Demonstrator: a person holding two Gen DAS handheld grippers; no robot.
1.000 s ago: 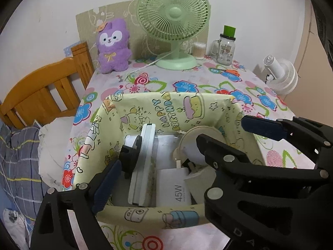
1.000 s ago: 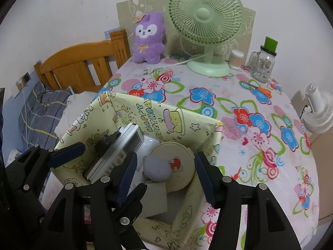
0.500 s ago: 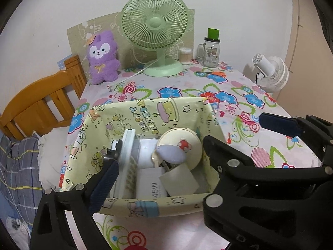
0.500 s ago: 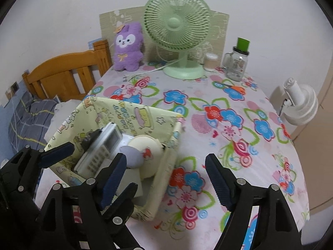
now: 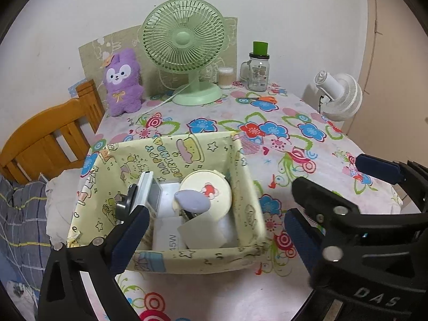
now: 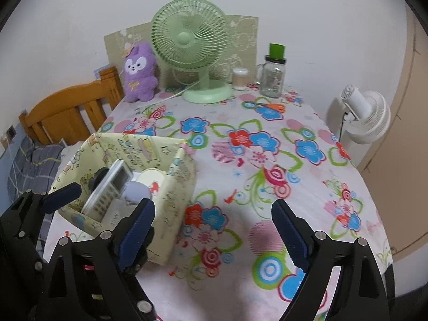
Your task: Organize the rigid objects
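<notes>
A yellow cartoon-print box (image 5: 165,263) stands on the flowered tablecloth (image 5: 281,147). In it a white remote (image 5: 145,192) leans upright, beside a round cream case (image 5: 211,187), a lavender oval piece (image 5: 191,200) and a white charger box (image 5: 168,238). My left gripper (image 5: 215,212) hovers at the box's near wall, jaws opening, pads pressing on nothing. My right gripper (image 6: 212,204) is to the right of the box (image 6: 176,187) over bare cloth, its jaws opening with nothing between them. It also crosses the left wrist view as the right gripper (image 5: 326,172).
At the back stand a green fan (image 5: 184,53), a purple plush (image 5: 123,83), a glass jar (image 5: 258,69) and a swab pot (image 5: 226,77), with orange scissors (image 5: 263,99) nearby. A white fan (image 6: 366,115) stands beyond the right table edge. A wooden bed frame (image 5: 50,136) lies left.
Both grippers have drawn back from the box. The right one has swung right, over bare cloth, and its jaws have widened. The remote stays leaning in the box.
</notes>
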